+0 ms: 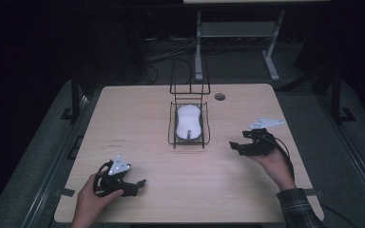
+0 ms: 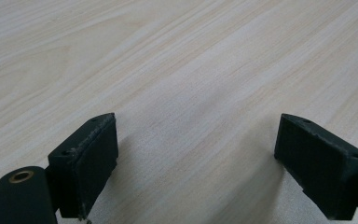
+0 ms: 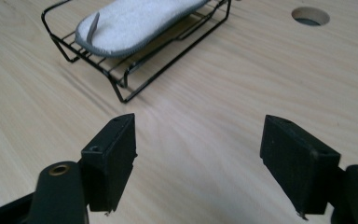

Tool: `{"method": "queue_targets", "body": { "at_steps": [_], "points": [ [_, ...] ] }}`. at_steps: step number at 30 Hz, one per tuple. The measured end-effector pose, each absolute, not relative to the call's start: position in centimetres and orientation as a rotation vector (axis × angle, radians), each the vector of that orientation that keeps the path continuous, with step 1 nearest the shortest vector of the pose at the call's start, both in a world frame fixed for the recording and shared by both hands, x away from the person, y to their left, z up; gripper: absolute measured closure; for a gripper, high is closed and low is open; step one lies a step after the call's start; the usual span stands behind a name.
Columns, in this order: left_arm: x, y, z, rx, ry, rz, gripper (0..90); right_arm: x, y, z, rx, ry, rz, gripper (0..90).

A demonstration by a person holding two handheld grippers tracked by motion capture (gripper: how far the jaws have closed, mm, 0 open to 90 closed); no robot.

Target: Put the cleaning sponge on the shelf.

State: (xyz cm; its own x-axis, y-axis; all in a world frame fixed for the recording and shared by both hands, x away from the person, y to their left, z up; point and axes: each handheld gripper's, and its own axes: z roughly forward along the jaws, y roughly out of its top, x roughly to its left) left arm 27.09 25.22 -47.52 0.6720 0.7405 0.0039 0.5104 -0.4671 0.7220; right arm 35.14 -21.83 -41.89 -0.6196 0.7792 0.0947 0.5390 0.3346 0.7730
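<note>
A black wire rack [image 1: 173,135] stands in the middle of the wooden table, and a white oval pad with a grey rim [image 1: 188,122] lies in it. In the right gripper view the wire rack [image 3: 121,91] and the pad [image 3: 135,21] lie ahead to the left. My right gripper [image 1: 234,147] rests open to the right of the rack, its jaws wide apart over bare wood [image 3: 198,144]. Near the front left edge, my left gripper [image 1: 140,185] is held open, with nothing between its jaws [image 2: 196,154].
A round cable hole [image 1: 219,97] sits in the table behind the rack, also seen as a hole [image 3: 310,16] in the right gripper view. A tall wire frame [image 1: 189,78] rises at the rack's far end. A metal stand [image 1: 237,31] is on the floor beyond.
</note>
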Motion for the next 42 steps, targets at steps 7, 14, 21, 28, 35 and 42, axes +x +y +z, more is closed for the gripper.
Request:
{"method": "queue_targets", "body": {
  "at_steps": [7, 14, 21, 28, 35, 42],
  "points": [
    [27.1, 25.2, -47.5, 2.171, 0.959, 0.414, 12.4, 33.1, -23.4, -42.9, 1.226, 2.306, 1.146, 18.8],
    [27.1, 25.2, -47.5, 2.169, 0.962, 0.412, 12.4, 30.9, -25.1, -43.6, 1.267, 2.283, 1.133, 14.8],
    [27.1, 25.2, -47.5, 2.173, 0.956, 0.416, 12.4, 28.9, -26.1, -44.7, 1.286, 2.261, 1.084, 14.0],
    [27.1, 25.2, -47.5, 2.173, 0.956, 0.416, 12.4, 27.5, -26.5, -46.3, 1.308, 2.275, 1.012, 11.0],
    [27.1, 25.2, -47.5, 2.173, 0.956, 0.417, 12.4, 26.4, -26.8, -47.2, 1.324, 2.273, 0.96, 10.4],
    [27.1, 25.2, -47.5, 2.173, 0.956, 0.417, 12.4, 25.9, -26.6, -47.8, 1.321, 2.286, 0.923, 8.8]
  ]
}}
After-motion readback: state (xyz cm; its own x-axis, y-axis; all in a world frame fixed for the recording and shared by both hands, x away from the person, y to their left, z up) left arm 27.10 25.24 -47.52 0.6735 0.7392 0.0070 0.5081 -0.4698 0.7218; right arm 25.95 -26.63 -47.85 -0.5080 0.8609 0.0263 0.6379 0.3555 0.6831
